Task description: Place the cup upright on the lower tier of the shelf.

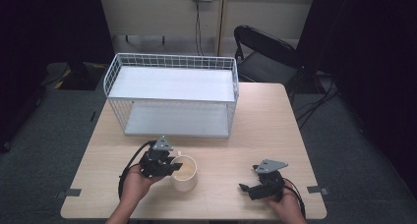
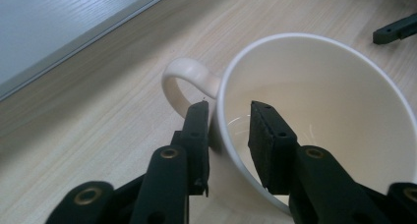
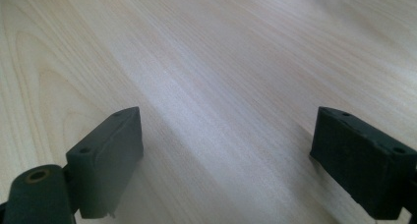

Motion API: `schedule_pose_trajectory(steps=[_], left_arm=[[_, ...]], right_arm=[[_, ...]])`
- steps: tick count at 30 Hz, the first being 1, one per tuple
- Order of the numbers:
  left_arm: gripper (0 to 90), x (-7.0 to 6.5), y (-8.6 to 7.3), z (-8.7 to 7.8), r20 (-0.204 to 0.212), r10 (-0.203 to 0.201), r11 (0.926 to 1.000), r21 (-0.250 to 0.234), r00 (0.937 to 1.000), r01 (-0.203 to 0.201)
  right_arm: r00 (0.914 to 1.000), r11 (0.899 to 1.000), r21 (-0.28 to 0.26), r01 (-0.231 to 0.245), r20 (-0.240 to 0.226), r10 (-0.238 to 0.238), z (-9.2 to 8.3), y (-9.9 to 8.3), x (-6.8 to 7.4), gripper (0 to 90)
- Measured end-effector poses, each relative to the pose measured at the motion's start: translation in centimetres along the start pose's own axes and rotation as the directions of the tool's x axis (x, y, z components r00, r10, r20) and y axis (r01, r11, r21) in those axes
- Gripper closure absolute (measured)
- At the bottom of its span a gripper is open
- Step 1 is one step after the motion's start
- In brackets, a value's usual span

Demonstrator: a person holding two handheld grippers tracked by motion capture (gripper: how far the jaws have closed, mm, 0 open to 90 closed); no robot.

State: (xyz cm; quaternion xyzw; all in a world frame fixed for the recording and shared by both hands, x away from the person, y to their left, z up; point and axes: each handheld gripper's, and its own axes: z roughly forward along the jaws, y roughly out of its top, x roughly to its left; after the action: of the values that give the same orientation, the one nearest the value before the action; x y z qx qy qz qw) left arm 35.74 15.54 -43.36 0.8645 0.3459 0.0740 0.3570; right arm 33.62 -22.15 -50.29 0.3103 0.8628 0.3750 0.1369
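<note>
A cream mug (image 1: 185,173) is seen standing upright on the wooden table (image 1: 255,130), near the front edge and in front of a white wire shelf rack (image 1: 172,94). The mug appears empty, and its handle (image 2: 183,79) is turned toward the rack. The left gripper (image 2: 227,118) is placed over the mug's rim beside the handle: one jaw is set outside the wall and the other inside the cup. A narrow gap can be made out between the inner pad and the wall, so a firm clamp cannot be confirmed; the jaws are judged to be narrowed around the rim but not yet pressing on it. The right gripper (image 3: 226,155) is held low over bare table to the right, well apart from the mug, with its jaws spread wide and nothing between them. As far as can be judged, the work is at its early stage: the approach to the mug is done and the grip is nearly made, but the mug is not lifted and is resting on the table. What is left is thought to be the squeeze on the rim, the lift, and the carry, perhaps to one of the rack's shelves, both of which are bare.
</note>
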Motion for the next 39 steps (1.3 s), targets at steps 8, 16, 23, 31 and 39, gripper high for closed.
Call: schedule_pose_trajectory(steps=[8,16,23,31,39], left_arm=[[78.9,-0.3,0.0,0.3,-0.017,0.015,0.9998,-0.014,0.9997,-0.016],[81.3,-0.2,-0.1,0.2,-0.034,0.040,0.9991,-0.015,0.9986,-0.040],[82.1,0.0,-0.2,0.1,-0.038,0.017,0.9998,-0.009,0.9991,-0.018],[82.2,0.2,-0.2,-0.2,-0.068,-0.005,1.0000,0.006,0.9976,0.005],[82.3,0.7,-0.1,-0.6,-0.083,-0.025,0.9995,0.015,0.9962,0.026]], right_arm=[[1.0000,1.000,0.001,0.000,0.001,0.000,0.0,0.0,0.0,11.5],[1.0000,1.000,0.000,0.000,0.000,0.000,0.0,0.0,0.0,11.5],[1.0000,1.000,0.000,0.000,0.000,0.000,0.0,0.0,0.0,11.5],[1.0000,1.000,0.001,0.000,0.001,0.000,0.0,0.0,0.0,11.4],[1.0000,1.000,0.000,0.000,0.001,0.000,0.0,0.0,0.0,11.5]])
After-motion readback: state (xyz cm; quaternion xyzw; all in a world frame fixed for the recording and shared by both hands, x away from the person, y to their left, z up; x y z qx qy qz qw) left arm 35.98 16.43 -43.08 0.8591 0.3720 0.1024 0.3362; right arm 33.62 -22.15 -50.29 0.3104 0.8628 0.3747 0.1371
